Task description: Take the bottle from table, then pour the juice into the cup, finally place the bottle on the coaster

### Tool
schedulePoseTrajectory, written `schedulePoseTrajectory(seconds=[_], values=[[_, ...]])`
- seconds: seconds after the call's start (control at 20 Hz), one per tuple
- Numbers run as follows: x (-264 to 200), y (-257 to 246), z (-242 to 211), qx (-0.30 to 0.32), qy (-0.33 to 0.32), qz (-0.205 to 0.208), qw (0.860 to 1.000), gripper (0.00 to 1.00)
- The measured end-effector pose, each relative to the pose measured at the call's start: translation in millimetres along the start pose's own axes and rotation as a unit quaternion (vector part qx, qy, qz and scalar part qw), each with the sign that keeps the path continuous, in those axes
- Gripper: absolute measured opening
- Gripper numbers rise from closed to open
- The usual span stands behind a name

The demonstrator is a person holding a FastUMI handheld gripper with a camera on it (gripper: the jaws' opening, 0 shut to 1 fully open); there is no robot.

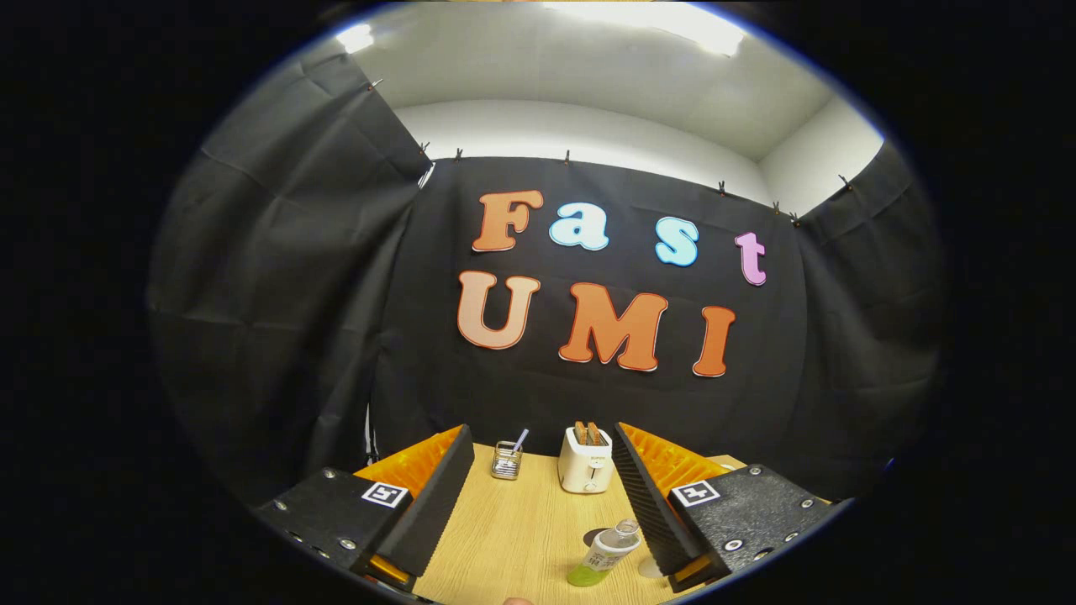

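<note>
A small clear bottle (607, 550) with a white label and green juice in its bottom stands on the wooden table (513, 529). It is between my fingers, close to the right finger's black pad (643, 496) and apart from it. A dark round coaster (592, 535) lies on the table just behind the bottle, partly hidden by it. My gripper (542, 434) is open wide, with nothing pressed between its fingers. A pale round shape (649, 569) peeks out beside the right finger; I cannot tell what it is.
A white toaster (586, 462) with two slices of bread stands at the table's far edge, beyond the fingertips. To its left is a small clear holder (506, 461) with a stick in it. Black cloth walls close in the booth.
</note>
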State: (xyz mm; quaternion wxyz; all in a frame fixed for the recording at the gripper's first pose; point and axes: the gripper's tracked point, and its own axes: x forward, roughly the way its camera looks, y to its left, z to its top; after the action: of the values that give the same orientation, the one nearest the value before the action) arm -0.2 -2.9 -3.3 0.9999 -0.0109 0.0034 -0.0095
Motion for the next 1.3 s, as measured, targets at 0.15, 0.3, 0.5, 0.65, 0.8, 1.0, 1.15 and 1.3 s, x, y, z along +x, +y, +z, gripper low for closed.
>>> schedulePoseTrajectory(seconds=[0.15, 0.3, 0.5, 0.65, 0.8, 1.0, 1.15, 1.3], values=[[1.0, 3.8, -1.7, 0.003, -0.001, -0.002, 1.000, 0.98], [2.1, 10.7, -0.6, 0.002, -0.009, 0.001, 1.000, 0.98], [6.6, 15.8, -6.4, -0.008, -0.002, 0.007, 1.000, 0.98], [11.1, 10.4, -3.9, -0.005, -0.004, 0.006, 1.000, 0.98], [17.2, -7.2, -6.8, -0.003, -0.002, -0.008, 1.000, 0.98], [27.1, -38.6, -15.4, 0.000, 0.004, -0.032, 0.999, 0.98], [36.2, -56.3, -31.8, -0.006, 0.015, -0.046, 0.999, 0.98], [46.6, -73.2, -58.8, -0.016, 0.038, -0.061, 0.997, 0.98]])
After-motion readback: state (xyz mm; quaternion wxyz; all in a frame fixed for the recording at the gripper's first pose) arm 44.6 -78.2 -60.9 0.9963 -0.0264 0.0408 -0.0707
